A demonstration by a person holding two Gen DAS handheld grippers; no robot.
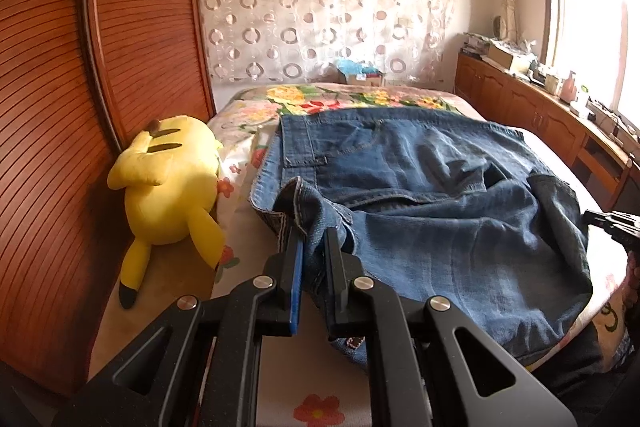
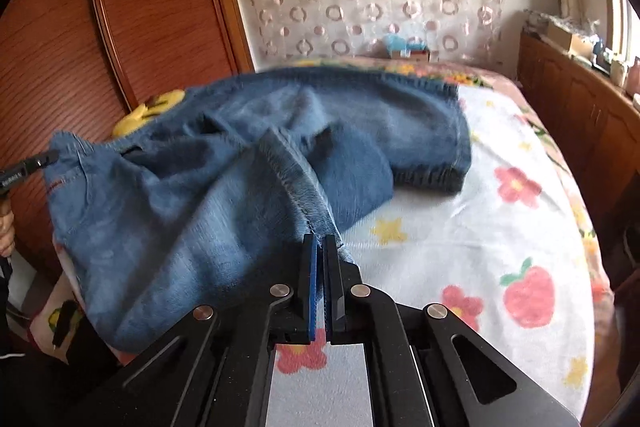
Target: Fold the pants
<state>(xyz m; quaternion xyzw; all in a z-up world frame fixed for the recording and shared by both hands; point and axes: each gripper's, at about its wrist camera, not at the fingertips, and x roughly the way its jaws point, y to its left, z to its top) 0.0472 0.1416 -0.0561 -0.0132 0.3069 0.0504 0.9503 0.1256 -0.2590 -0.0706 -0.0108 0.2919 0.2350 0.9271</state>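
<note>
Blue denim pants (image 1: 432,195) lie partly folded on a floral bed sheet (image 1: 248,119). My left gripper (image 1: 314,233) is shut on a hemmed corner of the pants and holds it raised above the bed. My right gripper (image 2: 320,241) is shut on a stitched edge of the pants (image 2: 224,163) and lifts it too. The right gripper shows at the right edge of the left wrist view (image 1: 612,223). The left gripper's tip shows at the left edge of the right wrist view (image 2: 38,163).
A yellow plush toy (image 1: 168,183) lies at the bed's left edge against a brown slatted wardrobe (image 1: 80,87). A wooden cabinet (image 1: 536,115) with clutter runs along the right under a window. A box (image 1: 360,75) sits at the bed's far end.
</note>
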